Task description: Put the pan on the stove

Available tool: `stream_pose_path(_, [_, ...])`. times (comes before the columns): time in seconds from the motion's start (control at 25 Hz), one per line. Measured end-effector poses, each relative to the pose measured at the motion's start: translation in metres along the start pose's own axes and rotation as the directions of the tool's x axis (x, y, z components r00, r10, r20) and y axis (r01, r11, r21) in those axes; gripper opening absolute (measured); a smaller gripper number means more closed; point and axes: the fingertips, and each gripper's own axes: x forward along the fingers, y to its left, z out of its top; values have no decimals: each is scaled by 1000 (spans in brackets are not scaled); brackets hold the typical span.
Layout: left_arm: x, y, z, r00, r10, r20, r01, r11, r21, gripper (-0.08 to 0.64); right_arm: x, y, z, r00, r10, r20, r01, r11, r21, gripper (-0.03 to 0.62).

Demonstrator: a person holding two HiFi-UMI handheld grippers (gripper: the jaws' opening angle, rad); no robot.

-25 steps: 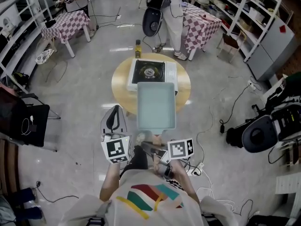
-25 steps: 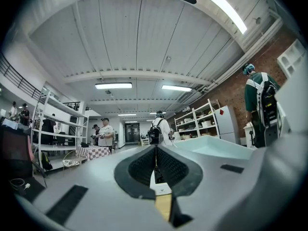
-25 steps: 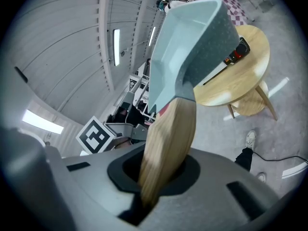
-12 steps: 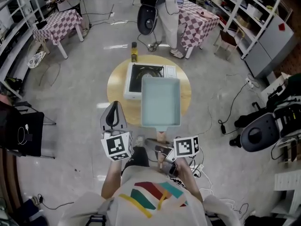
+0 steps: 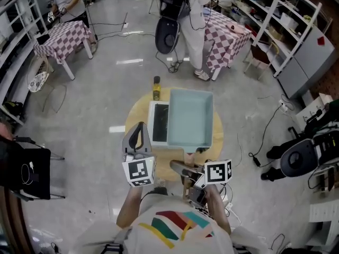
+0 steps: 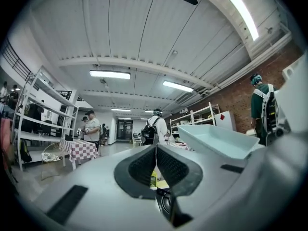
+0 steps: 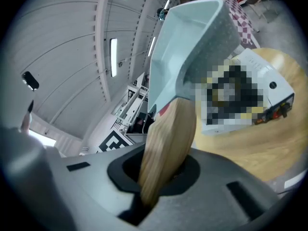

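A light teal rectangular pan [image 5: 190, 118] hangs over the round wooden table [image 5: 142, 110] and covers the right part of the white portable stove [image 5: 158, 122]. My right gripper [image 5: 185, 169] is shut on the pan's wooden handle [image 7: 168, 143], and the pan [image 7: 187, 47] juts up and away from the jaws above the stove [image 7: 276, 93]. My left gripper [image 5: 139, 128] hovers at the table's near left edge, shut, with nothing between its jaws. In the left gripper view the pan [image 6: 216, 138] shows to the right of that gripper [image 6: 155, 165].
A yellow bottle [image 5: 156, 88] stands at the table's far edge, behind the stove. A person [image 5: 193, 20] stands beyond the table beside a checkered table [image 5: 225, 33]. Shelves [image 5: 280, 25] line the right, a black chair [image 5: 296, 163] and floor cables [image 5: 254, 142] lie at the right.
The pan has travelled forward from the table's near side to above the stove's right part. Both grippers and the camera have come closer to the table.
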Motion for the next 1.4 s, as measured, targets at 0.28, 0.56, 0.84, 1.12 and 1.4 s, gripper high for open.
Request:
stream_pose_path(0.28, [78,31,6,999,-34,5,34,999,6,6,38,-12,74,1000,1,18,0,1000,-20,8])
stream_pose_path(0.56, [108,35,18,1000,-16,23,15,999,39,6,51,-25,111,1000,14,28,-14,1000,2,9])
stream_pose_path(0.84, [122,20,19,1000,-19,10,19,998,53,6,47,-31,128,999,33,14,-33,999,15,8])
stream_pose_path(1.12, [122,3,12,999,-32,-2,32,996,84,6,42,-38,122,999,34,-14,-34,999,15,9])
stream_pose_path(1.4, [119,1,11,999,-28,-26,30,997,74,6,52,-50,125,999,26,-21,-25,1000,15,9])
